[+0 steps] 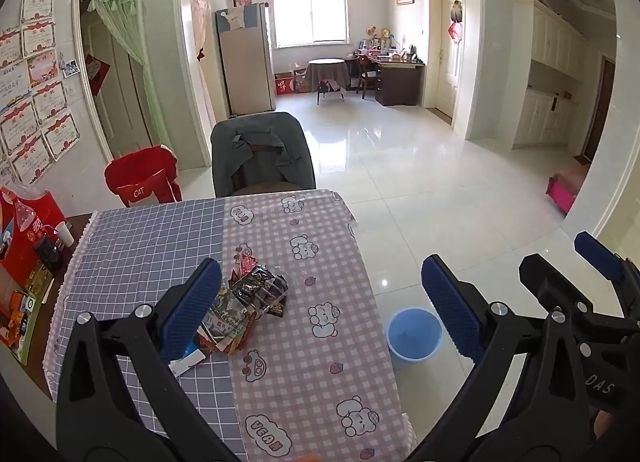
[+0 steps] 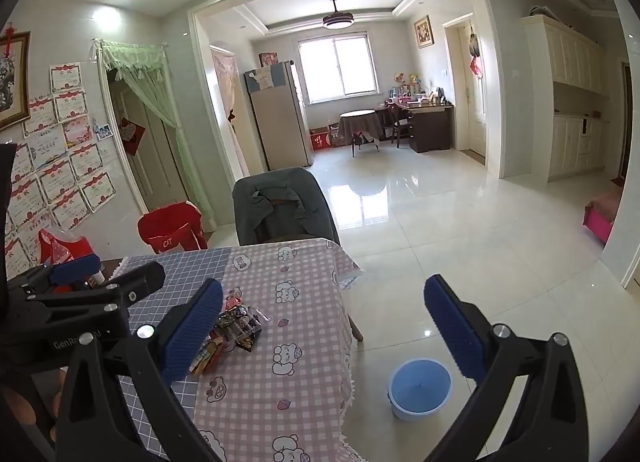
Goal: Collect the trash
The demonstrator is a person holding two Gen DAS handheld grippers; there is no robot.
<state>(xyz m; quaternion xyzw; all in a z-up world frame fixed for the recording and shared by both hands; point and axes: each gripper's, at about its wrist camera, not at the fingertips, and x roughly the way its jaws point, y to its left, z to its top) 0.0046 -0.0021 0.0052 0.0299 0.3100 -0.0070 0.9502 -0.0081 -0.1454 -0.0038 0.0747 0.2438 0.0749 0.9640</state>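
Note:
A pile of snack wrappers [image 1: 248,302] lies on the checked tablecloth [image 1: 320,362], with a small white box [image 1: 186,362] at its near edge. The pile also shows in the right wrist view [image 2: 230,328]. A blue bin [image 1: 414,334] stands on the floor to the right of the table, also in the right wrist view [image 2: 420,388]. My left gripper [image 1: 320,314] is open and empty above the table, its left finger beside the pile. My right gripper [image 2: 320,328] is open and empty, hovering over the table's right edge. It shows at the right of the left wrist view [image 1: 560,262].
A chair draped with grey cloth [image 1: 262,153] stands at the table's far end. Red boxes and a bottle [image 1: 28,229] crowd the table's left side. A red bag marked CAT [image 1: 142,177] sits by the wall. Shiny tiled floor [image 1: 440,181] stretches to the right.

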